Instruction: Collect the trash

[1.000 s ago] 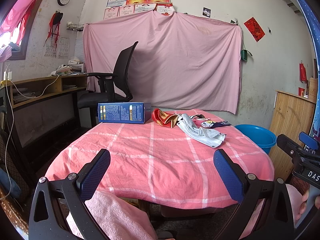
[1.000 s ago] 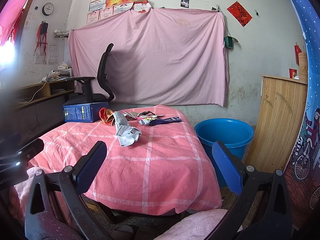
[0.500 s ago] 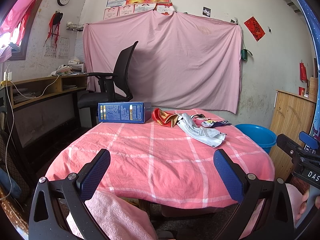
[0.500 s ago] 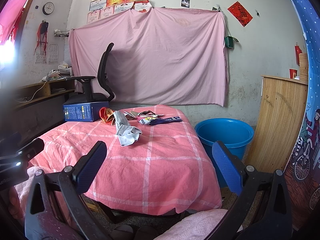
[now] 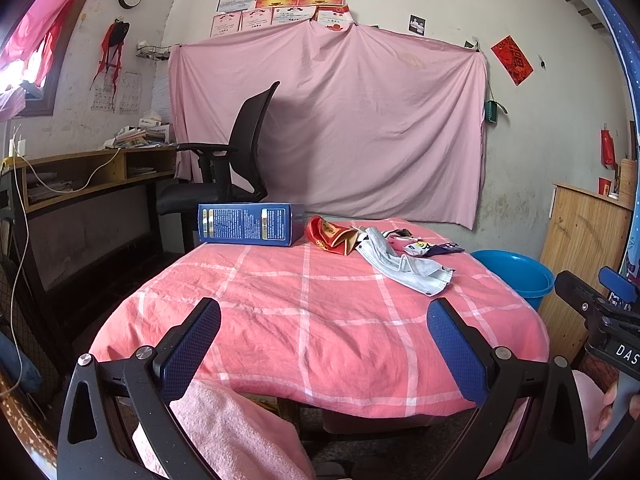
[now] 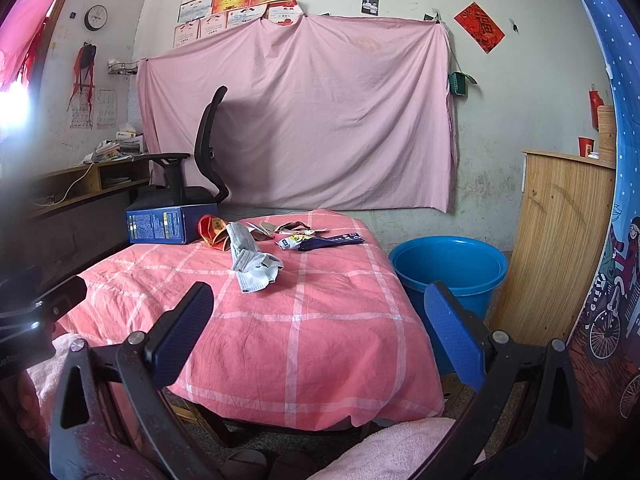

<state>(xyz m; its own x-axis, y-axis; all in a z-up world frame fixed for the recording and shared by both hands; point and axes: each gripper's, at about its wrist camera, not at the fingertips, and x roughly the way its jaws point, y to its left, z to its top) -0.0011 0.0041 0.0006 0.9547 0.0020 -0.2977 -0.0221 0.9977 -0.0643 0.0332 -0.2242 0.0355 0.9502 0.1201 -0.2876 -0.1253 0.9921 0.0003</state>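
Observation:
Trash lies at the far side of a table with a pink checked cloth (image 5: 312, 312): a blue box (image 5: 248, 224), a red wrapper (image 5: 332, 236), a crumpled grey face mask (image 5: 404, 264) and small dark wrappers (image 5: 436, 248). The same items show in the right wrist view: box (image 6: 164, 226), red wrapper (image 6: 212, 232), mask (image 6: 252, 264), wrappers (image 6: 320, 240). A blue bucket (image 6: 448, 268) stands on the floor right of the table. My left gripper (image 5: 324, 348) and right gripper (image 6: 316, 336) are both open and empty, held at the table's near edge, well short of the trash.
A black office chair (image 5: 228, 176) stands behind the table beside a wooden desk (image 5: 88, 176). A wooden cabinet (image 6: 560, 240) stands right of the bucket. A pink sheet (image 5: 328, 120) hangs on the back wall. Pink cloth (image 5: 232, 432) lies below the grippers.

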